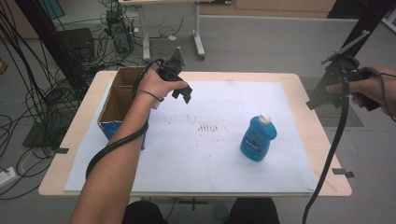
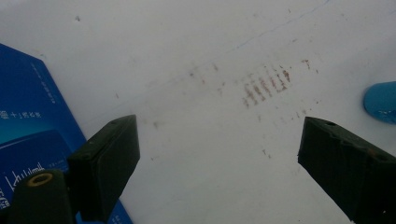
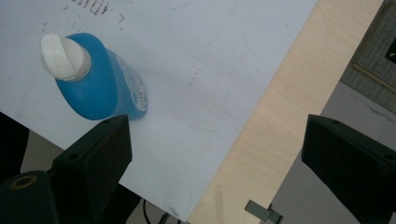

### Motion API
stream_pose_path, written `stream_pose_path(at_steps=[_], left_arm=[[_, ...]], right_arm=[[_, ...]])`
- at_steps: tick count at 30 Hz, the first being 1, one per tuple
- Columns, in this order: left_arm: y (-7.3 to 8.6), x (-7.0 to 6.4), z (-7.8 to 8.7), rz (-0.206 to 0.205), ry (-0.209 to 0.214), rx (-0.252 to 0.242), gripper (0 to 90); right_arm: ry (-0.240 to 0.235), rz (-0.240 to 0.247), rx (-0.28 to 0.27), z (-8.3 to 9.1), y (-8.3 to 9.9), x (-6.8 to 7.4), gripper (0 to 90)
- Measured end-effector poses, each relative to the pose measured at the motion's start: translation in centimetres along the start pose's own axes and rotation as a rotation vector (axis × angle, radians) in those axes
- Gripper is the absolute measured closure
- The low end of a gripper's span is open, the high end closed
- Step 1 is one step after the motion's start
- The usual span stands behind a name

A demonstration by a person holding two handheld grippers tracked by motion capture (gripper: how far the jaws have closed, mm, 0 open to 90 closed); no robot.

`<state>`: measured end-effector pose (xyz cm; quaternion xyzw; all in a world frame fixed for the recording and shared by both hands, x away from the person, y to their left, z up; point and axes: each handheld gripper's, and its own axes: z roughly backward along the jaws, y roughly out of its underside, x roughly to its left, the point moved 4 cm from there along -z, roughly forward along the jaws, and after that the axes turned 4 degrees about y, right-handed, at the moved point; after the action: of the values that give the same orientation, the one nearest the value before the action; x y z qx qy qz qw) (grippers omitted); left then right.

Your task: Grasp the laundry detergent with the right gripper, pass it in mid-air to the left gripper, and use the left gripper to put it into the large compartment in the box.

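A blue bottle (image 1: 258, 139) with a white cap stands upright on the white sheet (image 1: 210, 154), right of the middle; the right gripper view shows the bottle (image 3: 100, 84) from above, and its edge (image 2: 380, 101) peeks in at the right of the left gripper view. An open cardboard box (image 1: 122, 100) with blue sides (image 2: 28, 121) stands at the table's left. My left gripper (image 1: 181, 93) hovers open above the sheet beside the box, holding nothing. My right gripper (image 1: 322, 95) hangs open in the air past the table's right edge, also holding nothing.
A patch of reddish-brown streaks (image 1: 208, 127) marks the middle of the sheet (image 2: 224, 154). The wooden table (image 1: 322, 140) shows bare along its right edge (image 3: 280, 121). Cables, a black stand and a second table's legs lie on the floor behind.
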<state>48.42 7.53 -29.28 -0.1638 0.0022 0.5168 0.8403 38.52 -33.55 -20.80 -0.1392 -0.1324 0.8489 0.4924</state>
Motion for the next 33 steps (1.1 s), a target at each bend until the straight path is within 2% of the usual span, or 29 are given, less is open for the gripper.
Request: stream_pose_path(at_steps=[13,23,28,33], left_arm=[[0.4,-0.1,0.2,-0.002,0.011,-0.009,12.9],[1.4,-0.2,-0.1,-0.005,0.024,-0.005,12.8],[1.8,-0.6,-0.1,-0.003,0.055,-0.013,12.8],[2.1,-1.1,0.1,-0.017,0.039,-0.02,12.8]], right_arm=[[-0.002,-0.001,-0.006,0.0,0.4,0.1,8.4],[-0.01,-0.01,-0.011,-0.9,1.7,-0.1,8.4],[-0.016,-0.01,-0.011,-1.6,2.6,-0.2,8.3],[-0.022,-0.025,-0.015,-2.2,3.4,-0.3,8.2]])
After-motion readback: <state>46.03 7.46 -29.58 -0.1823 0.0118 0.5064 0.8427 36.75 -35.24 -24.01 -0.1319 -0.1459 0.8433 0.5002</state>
